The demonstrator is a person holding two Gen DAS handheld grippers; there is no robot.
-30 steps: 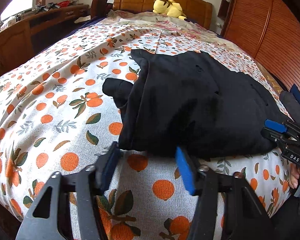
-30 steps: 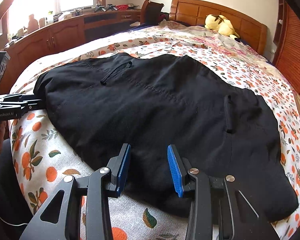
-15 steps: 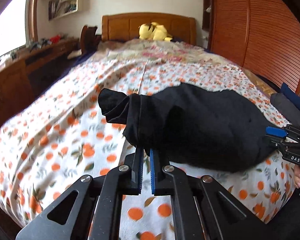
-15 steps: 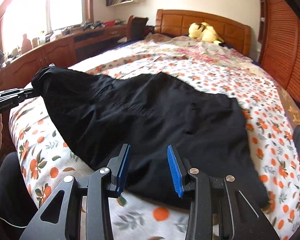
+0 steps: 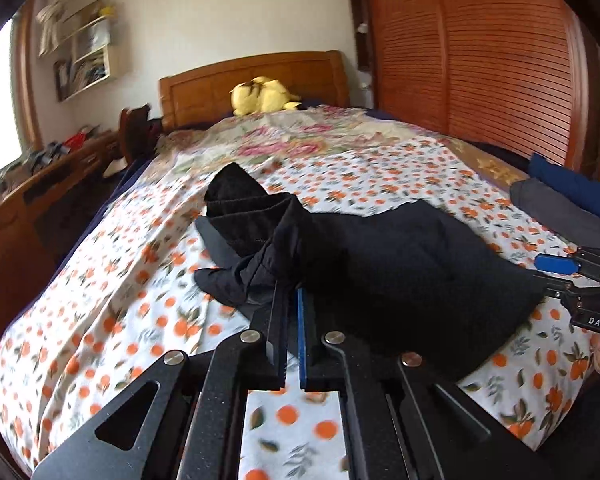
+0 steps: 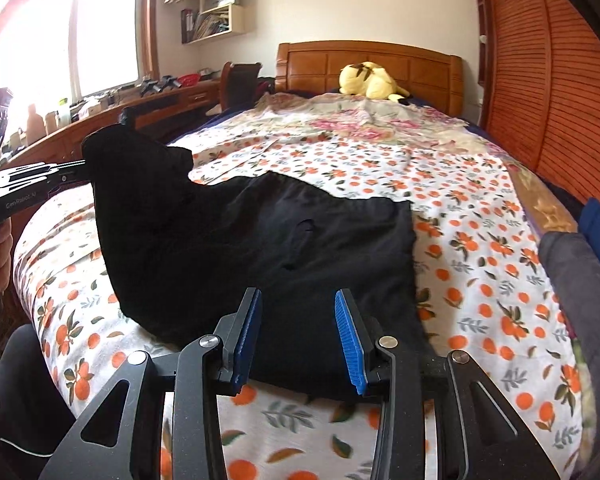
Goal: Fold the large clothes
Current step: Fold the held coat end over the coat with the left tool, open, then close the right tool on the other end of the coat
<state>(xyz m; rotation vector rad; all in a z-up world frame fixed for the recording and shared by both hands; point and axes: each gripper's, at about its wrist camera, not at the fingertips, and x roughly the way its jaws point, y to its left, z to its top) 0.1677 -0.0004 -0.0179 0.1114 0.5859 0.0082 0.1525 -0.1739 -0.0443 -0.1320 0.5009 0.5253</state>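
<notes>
A large black garment [image 5: 380,268] lies on the bed with the orange-print sheet [image 5: 112,304]. My left gripper [image 5: 291,296] is shut on the garment's left edge and holds that corner lifted off the sheet; the raised corner shows in the right wrist view [image 6: 140,176], with the left gripper [image 6: 82,166] beside it. My right gripper [image 6: 296,320] is open, its blue pads [image 6: 350,340] over the garment's near edge [image 6: 300,264], holding nothing. It also shows at the right edge of the left wrist view [image 5: 548,270].
A grey and a blue folded garment [image 6: 580,280] lie at the bed's right edge. A yellow plush toy [image 6: 368,80] sits by the wooden headboard. A louvred wardrobe [image 5: 480,60] stands on the right, a wooden desk [image 6: 100,120] on the left.
My left gripper closed on the garment's left edge and lifted it up off the sheet. The right gripper stayed open over the near edge.
</notes>
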